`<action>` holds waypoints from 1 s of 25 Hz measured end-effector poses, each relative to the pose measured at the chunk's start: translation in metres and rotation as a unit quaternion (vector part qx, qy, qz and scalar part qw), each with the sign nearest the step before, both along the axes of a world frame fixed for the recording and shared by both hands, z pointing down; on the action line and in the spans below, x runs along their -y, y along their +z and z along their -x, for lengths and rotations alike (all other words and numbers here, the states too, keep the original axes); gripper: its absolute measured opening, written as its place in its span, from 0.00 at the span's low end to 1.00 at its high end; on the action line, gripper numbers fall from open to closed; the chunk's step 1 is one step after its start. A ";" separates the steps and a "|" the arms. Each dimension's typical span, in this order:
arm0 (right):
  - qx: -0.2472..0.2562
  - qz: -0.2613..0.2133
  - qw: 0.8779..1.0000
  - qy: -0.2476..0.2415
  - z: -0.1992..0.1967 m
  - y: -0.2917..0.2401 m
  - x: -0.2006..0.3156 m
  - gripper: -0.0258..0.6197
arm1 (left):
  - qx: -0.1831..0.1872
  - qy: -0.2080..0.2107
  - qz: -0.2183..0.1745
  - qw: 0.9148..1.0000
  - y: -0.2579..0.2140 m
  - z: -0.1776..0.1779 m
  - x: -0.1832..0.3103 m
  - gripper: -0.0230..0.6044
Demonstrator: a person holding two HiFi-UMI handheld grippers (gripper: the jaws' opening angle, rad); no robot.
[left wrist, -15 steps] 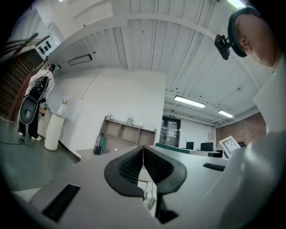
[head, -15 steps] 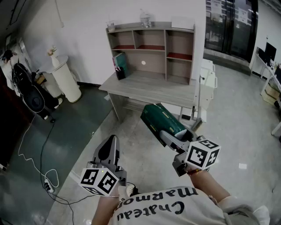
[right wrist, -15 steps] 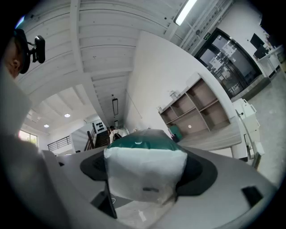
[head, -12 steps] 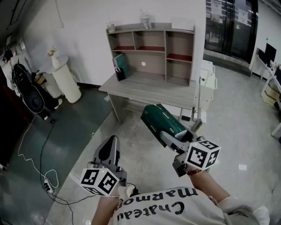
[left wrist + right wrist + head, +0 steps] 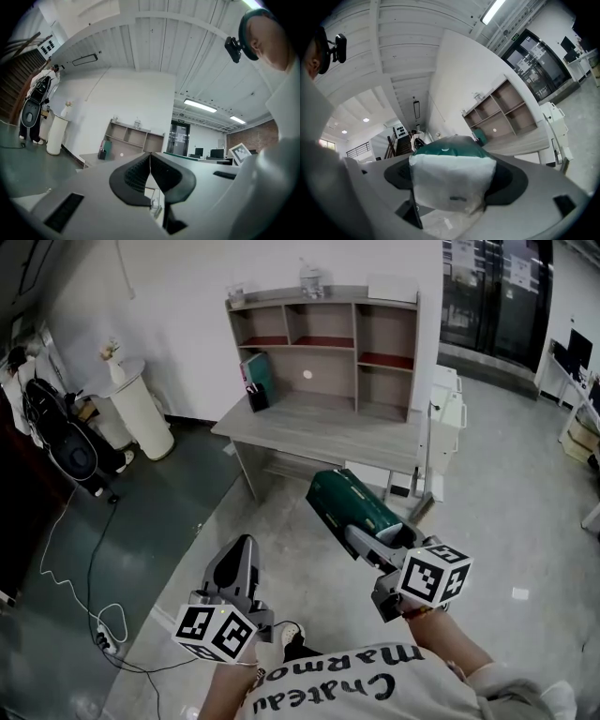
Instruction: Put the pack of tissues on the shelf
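Above floor point(image 5: 281, 526): tissues point(image 5: 349, 502) in right gripper point(image 5: 377, 538)

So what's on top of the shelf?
On top of the shelf stand a small clear cup, a clear container and a flat white box. What's inside them, or behind the box, can't be seen.
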State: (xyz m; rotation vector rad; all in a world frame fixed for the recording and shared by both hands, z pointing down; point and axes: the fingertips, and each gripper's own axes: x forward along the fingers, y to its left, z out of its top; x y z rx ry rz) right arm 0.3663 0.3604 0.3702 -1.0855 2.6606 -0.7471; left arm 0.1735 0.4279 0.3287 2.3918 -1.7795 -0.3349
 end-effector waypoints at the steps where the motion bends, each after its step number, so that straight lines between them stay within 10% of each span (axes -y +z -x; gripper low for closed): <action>1: -0.003 0.003 1.000 0.000 0.001 0.002 0.002 0.70 | -0.001 0.001 0.000 1.000 0.002 0.000 0.002 0.07; 14: -0.013 0.016 1.000 -0.008 0.040 -0.001 0.043 0.70 | -0.014 0.022 0.000 1.000 -0.003 0.030 0.054 0.07; 25: 0.016 0.017 0.999 0.025 0.088 -0.027 0.111 0.70 | 0.049 0.073 -0.020 0.996 -0.022 0.069 0.136 0.07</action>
